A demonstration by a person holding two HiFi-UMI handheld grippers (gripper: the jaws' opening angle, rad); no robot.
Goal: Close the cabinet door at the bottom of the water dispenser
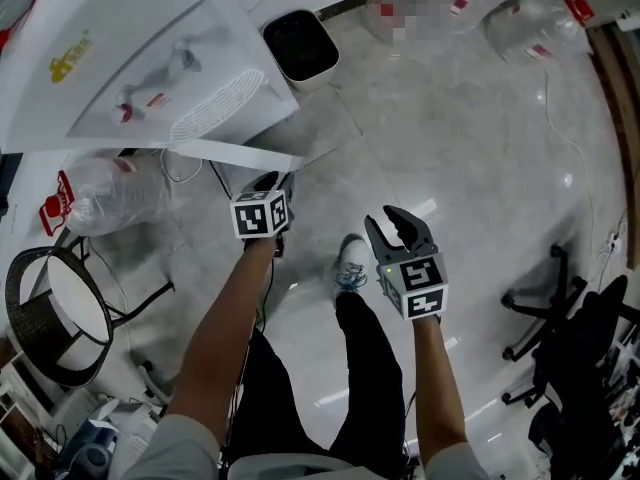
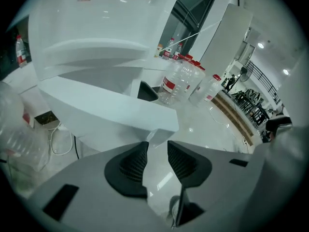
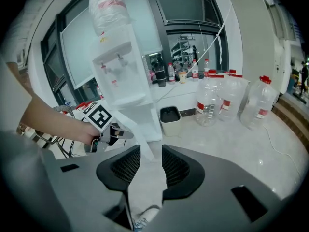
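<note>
The white water dispenser (image 1: 150, 58) stands at the upper left, with its bottom cabinet door (image 1: 235, 153) swung open toward me as a thin white panel. My left gripper (image 1: 272, 181) is just below the door's free edge, and its jaws are open. In the left gripper view the door (image 2: 111, 105) fills the middle, its corner just beyond the open left gripper (image 2: 157, 146), with nothing between the pads. My right gripper (image 1: 392, 223) hangs open over the floor, to the right. From the right gripper (image 3: 151, 151) I see the dispenser (image 3: 120, 66), the door (image 3: 140, 129) and the left gripper (image 3: 104, 124) beside it.
A white waste bin (image 1: 300, 43) with a black liner stands right of the dispenser. Several large water bottles (image 1: 520, 8) stand at the back right. An empty bottle (image 1: 110, 198) and cables lie at the left, near a round wicker stool (image 1: 50, 313). A black office chair (image 1: 570, 338) is at the right.
</note>
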